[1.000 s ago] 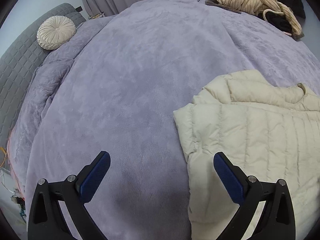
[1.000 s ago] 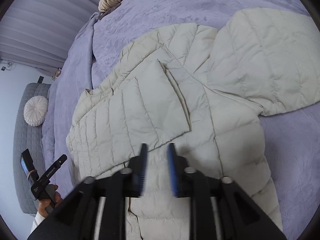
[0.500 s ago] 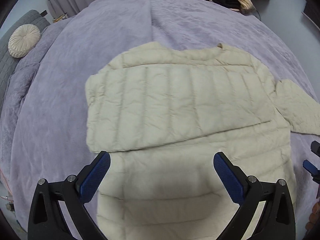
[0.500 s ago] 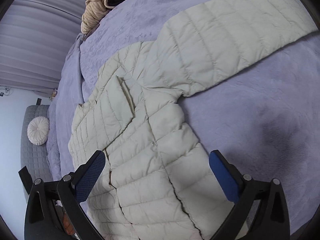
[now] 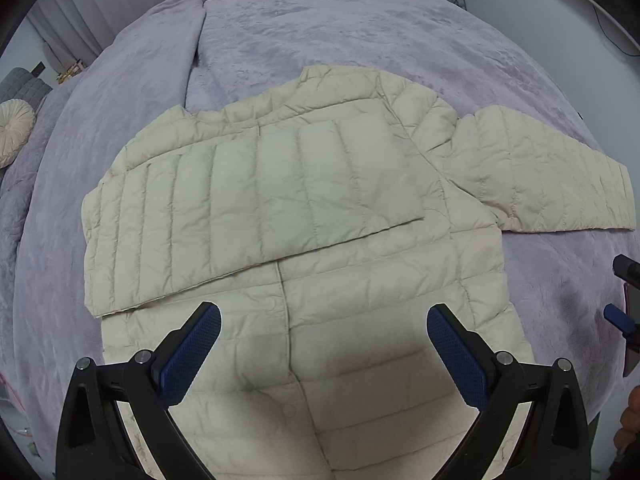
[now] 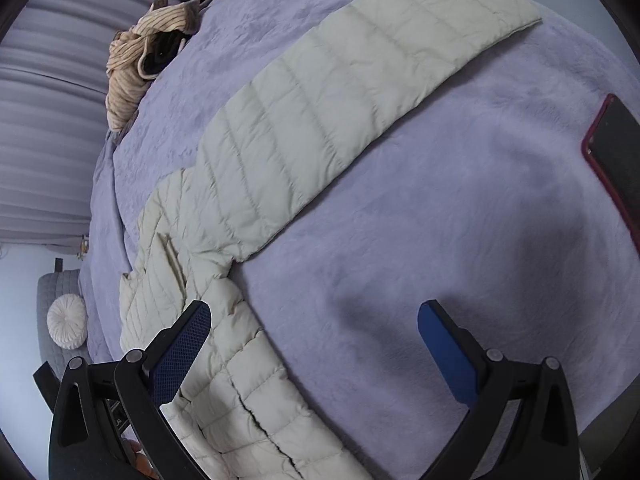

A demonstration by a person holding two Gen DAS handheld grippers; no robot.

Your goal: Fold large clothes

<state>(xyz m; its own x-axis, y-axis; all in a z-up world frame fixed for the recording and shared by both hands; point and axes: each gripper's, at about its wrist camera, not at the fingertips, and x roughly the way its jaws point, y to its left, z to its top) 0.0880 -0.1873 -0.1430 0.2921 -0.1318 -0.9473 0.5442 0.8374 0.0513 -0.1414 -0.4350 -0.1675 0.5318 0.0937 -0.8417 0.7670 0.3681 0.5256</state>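
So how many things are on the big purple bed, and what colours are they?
Cream: 2, the puffy jacket and the round cushion
Tan and black: 1, the pile of clothes
Dark with a red edge: 1, the phone
Total: 4

Cream quilted jacket (image 5: 304,216), one sleeve folded

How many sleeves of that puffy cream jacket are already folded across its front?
1. One sleeve lies folded across the jacket chest; the other sleeve still stretches out flat over the purple blanket.
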